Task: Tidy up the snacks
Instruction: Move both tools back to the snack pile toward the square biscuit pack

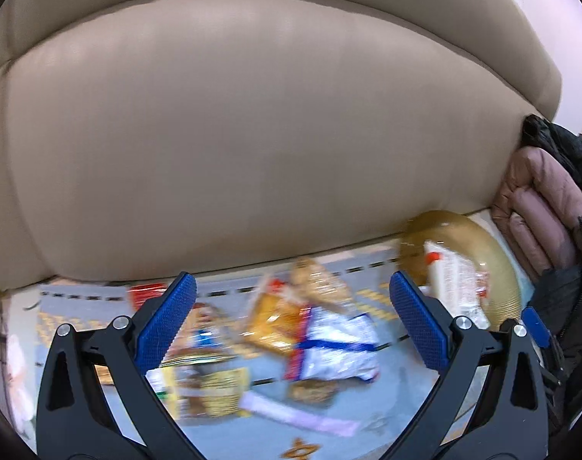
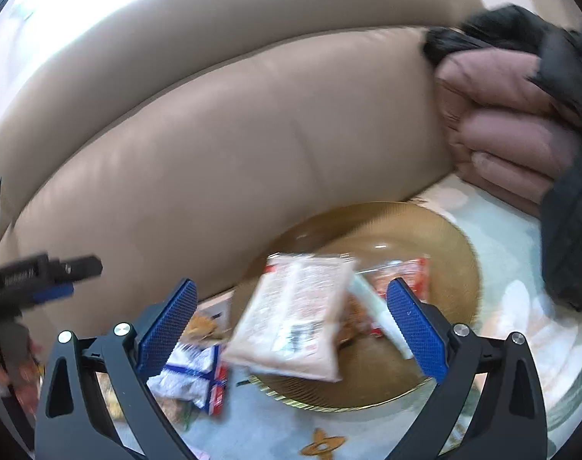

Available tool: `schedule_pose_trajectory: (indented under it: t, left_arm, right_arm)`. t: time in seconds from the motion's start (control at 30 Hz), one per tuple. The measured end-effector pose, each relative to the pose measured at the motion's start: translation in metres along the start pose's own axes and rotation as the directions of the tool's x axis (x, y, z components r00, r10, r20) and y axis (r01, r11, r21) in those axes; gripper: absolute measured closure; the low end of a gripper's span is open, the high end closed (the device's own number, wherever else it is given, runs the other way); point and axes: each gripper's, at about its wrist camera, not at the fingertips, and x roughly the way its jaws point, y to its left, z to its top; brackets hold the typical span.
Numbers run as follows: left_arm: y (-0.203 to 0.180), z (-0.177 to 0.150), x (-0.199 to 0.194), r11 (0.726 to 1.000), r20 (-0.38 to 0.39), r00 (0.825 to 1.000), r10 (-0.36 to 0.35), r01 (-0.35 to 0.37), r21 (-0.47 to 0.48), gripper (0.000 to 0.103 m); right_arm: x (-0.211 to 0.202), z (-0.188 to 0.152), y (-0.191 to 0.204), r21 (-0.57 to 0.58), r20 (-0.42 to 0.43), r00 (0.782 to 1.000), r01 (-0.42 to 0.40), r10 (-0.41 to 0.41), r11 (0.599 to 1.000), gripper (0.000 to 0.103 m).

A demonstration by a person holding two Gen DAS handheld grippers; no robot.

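Both grippers gape empty: the right gripper (image 2: 291, 318) over the plate (image 2: 455, 253), the left gripper (image 1: 291, 316) nearer the loose snacks (image 1: 329, 337) left of the plate, lying crosswise.

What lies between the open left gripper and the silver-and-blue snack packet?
Nothing visible. The left gripper, open and empty, looks straight at the silver-and-blue packet on the patterned cloth; blur hides detail.
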Motion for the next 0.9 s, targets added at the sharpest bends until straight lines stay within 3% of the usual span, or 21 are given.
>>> schedule_pose_trajectory:
  t: [0.27,0.47,0.6,0.7,0.8,0.9]
  left_arm:
    - [0.089,-0.025,-0.021,0.986,0.014,0.99,0.142,-0.14,-0.091,0.003]
    - [0.148,-0.047,-0.014,0.959,-0.037,0.976,0.212,-0.216,-0.182,0.003]
    - [0.188,-0.071,0.004,0.928,-0.105,0.963,0.249,-0.268,-0.258,0.003]
    - [0.205,-0.087,0.024,0.915,-0.169,0.963,0.212,-0.256,-0.311,0.003]
    - [0.208,-0.096,0.044,0.917,-0.208,0.961,0.181,-0.242,-0.317,0.003]
    - [0.201,-0.103,0.06,0.928,-0.234,0.958,0.164,-0.23,-0.294,0.003]
  right_arm:
    - [0.0,-0.026,0.067,-0.187,-0.066,0.993,-0.109,0.099,0.976,0.005]
    - [0.008,-0.059,0.127,-0.378,-0.183,0.97,-0.218,0.158,0.9,0.005]
    - [0.021,-0.091,0.158,-0.489,-0.282,0.949,-0.266,0.138,0.831,0.005]
    - [0.034,-0.114,0.171,-0.529,-0.366,0.923,-0.308,0.115,0.79,0.005]
    - [0.047,-0.131,0.174,-0.515,-0.439,0.893,-0.341,0.1,0.787,0.005]
    - [0.061,-0.145,0.173,-0.524,-0.477,0.877,-0.341,0.063,0.78,0.005]
